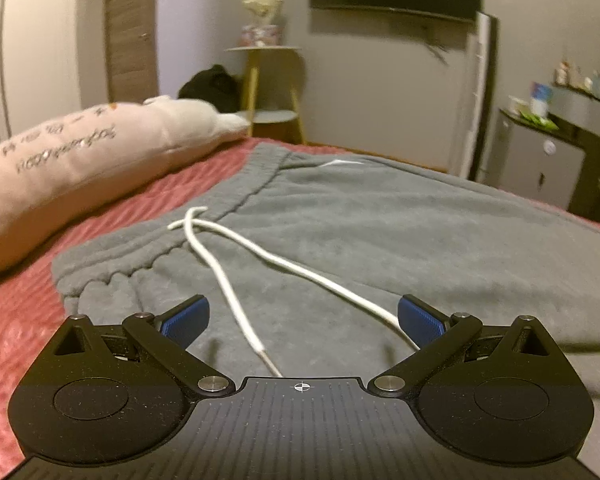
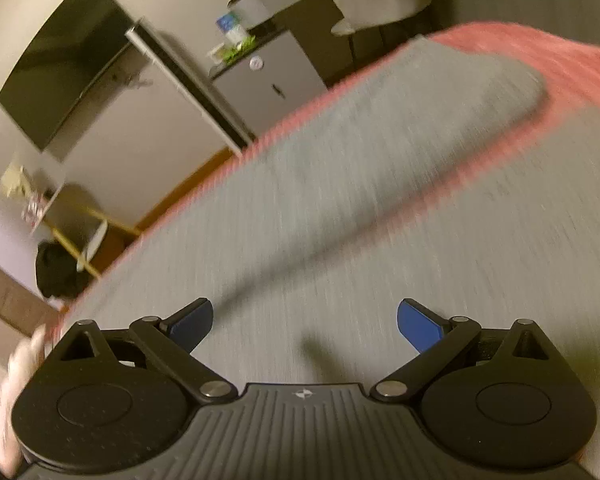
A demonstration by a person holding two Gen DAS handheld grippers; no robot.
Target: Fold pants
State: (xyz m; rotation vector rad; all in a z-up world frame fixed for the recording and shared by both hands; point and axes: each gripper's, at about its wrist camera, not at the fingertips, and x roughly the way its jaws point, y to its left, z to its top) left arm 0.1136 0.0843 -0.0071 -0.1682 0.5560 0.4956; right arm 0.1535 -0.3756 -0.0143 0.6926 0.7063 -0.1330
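Risk starts at the left gripper [image 1: 302, 322]: its jaws stand wide apart, empty, low over the pants [image 1: 380, 232] just below the waistband [image 1: 172, 240], and the white cord [image 1: 228, 284] runs straight through the gap between the blue pads [image 1: 186, 320]. If the jaws close here they could pinch cord alone or cord with a thin skin of fleece, and a lift would then drag the cord out or raise only the top layer, leaving the fold crooked.

The right gripper [image 2: 305, 326] is also spread open and holds nothing. It hangs over the legs, where a strip of red bedspread [image 2: 580, 68] shows between the two grey legs; that view is badly smeared, so how close it is to the cloth cannot be told. A grab there may catch one leg only.

The pants lie flat across the bed, waistband toward the pillow [image 1: 80, 160], far side near the bed's far edge. A hard pull could slide them off it.
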